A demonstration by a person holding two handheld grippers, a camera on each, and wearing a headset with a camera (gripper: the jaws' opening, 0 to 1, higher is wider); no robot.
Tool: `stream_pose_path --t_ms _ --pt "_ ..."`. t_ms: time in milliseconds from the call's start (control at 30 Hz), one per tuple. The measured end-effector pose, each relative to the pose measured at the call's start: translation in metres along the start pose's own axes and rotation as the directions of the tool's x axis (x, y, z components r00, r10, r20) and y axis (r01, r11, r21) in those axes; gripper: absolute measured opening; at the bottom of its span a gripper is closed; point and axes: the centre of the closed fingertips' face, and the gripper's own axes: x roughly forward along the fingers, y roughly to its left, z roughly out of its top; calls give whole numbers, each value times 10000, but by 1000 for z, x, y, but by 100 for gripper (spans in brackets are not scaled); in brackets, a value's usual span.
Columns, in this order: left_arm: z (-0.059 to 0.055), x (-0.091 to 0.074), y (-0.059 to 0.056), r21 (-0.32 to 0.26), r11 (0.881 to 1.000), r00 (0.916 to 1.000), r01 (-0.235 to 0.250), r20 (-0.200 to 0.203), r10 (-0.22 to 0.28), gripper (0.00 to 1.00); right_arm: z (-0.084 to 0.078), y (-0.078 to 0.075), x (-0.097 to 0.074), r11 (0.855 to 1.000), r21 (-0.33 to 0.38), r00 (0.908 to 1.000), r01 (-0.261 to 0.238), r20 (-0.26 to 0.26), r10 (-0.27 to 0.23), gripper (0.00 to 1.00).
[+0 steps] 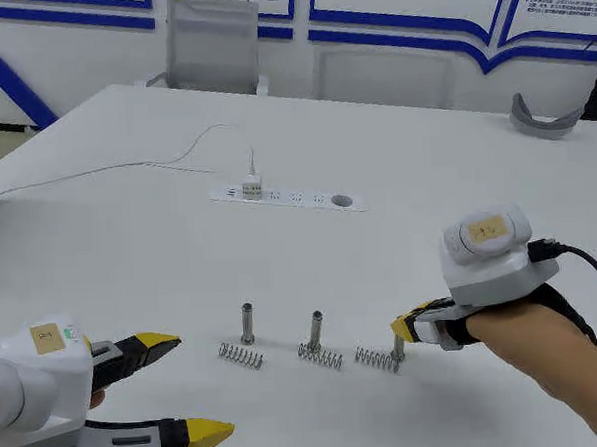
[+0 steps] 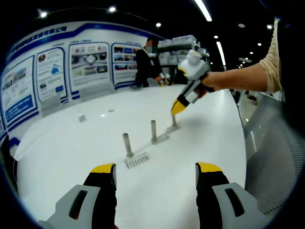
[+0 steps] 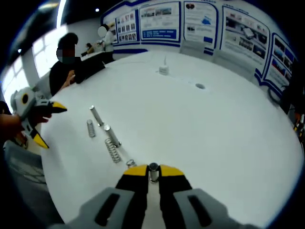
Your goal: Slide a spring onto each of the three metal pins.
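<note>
The right gripper (image 1: 400, 329) clamps the end pin (image 3: 153, 167) in its fingers; the left gripper (image 1: 199, 382) hangs with fingers open. The springs (image 1: 240, 355) lie on the table (image 1: 129, 242) beside the pins (image 1: 247, 322). A skewed tug could topple that pin and scatter its spring.

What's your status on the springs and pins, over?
Left gripper open, hovering clear. Right gripper shut on right-hand pin. All three springs lying flat on table, none threaded. Nothing blocking.
</note>
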Motion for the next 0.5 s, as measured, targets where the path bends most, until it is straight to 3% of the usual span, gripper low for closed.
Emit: stream_pose_path --t_ms 500 --pt "-3 0 -5 -127 9999 10000 4 29 -4 69 -2 5 -1 9997 -194 9998 -170 127 172 10"
